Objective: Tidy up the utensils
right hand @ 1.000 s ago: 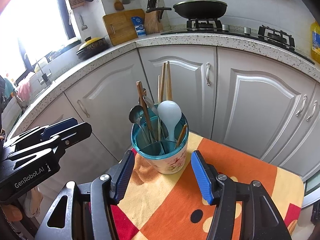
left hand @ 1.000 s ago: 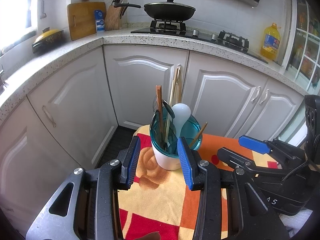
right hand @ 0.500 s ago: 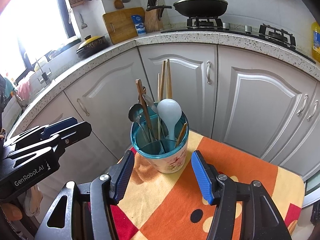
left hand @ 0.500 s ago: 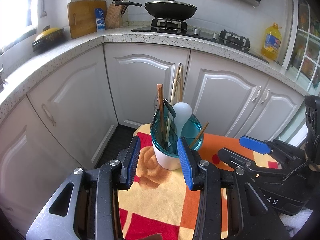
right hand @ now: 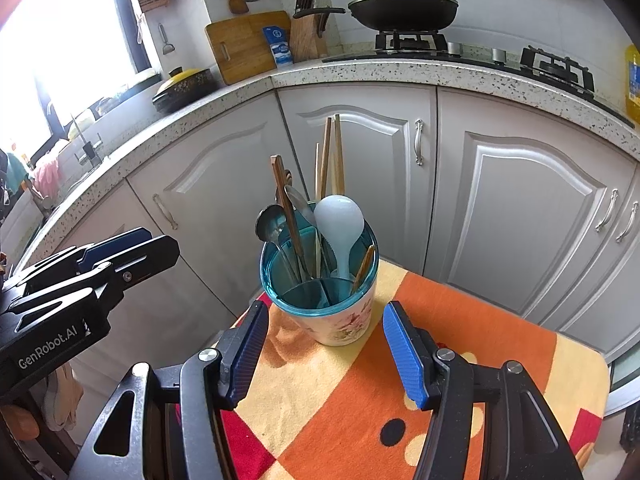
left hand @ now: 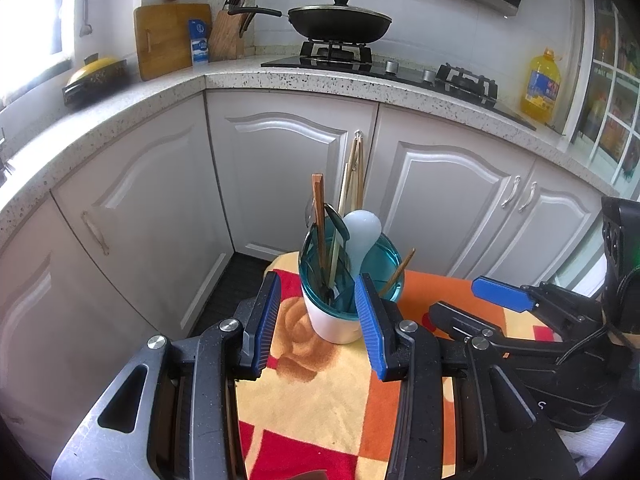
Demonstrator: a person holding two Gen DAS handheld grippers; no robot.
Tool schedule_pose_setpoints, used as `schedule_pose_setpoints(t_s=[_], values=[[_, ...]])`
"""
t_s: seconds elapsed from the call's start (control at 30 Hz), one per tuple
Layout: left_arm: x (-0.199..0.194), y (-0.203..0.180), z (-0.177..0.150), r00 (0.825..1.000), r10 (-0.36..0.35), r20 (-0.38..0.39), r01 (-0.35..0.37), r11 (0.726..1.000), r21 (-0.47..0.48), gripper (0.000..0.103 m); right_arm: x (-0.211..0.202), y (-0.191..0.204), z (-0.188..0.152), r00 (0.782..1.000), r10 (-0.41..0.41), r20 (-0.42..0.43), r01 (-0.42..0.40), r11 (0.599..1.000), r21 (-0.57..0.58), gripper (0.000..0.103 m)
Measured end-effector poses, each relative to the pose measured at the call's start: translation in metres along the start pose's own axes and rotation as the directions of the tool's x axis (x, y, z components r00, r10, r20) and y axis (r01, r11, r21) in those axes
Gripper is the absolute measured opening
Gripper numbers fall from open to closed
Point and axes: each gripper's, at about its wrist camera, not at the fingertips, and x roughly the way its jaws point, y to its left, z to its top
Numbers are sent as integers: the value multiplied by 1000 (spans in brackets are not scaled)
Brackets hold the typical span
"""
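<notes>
A white utensil holder [left hand: 332,326] with a teal insert stands on a small table under an orange, yellow and red cloth [left hand: 316,404]. In it stand a white spoon [left hand: 362,228], pale chopsticks [left hand: 352,176], a brown wooden handle [left hand: 318,208] and metal spoons [right hand: 269,220]. My left gripper [left hand: 318,320] is open just short of the holder, nothing between its pads. In the right wrist view the holder [right hand: 348,320] sits just beyond my right gripper [right hand: 325,332], which is also open and empty. Each gripper shows in the other's view: the left one [right hand: 120,248], the right one [left hand: 484,304].
White cabinet doors [left hand: 280,176] run behind the table under a speckled countertop [left hand: 280,80]. On it are a black pan [left hand: 340,24] on the stove, a cutting board [left hand: 168,38], a knife block [left hand: 230,38] and a yellow oil bottle [left hand: 542,86].
</notes>
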Motion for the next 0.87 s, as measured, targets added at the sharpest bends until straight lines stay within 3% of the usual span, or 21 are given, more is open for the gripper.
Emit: schedule_pose_setpoints(t_s=[0.87], values=[[9, -3, -4, 1000, 2, -6, -2, 1000, -2, 39, 8, -3, -4, 1000, 8, -20, -8, 1000, 8, 58]])
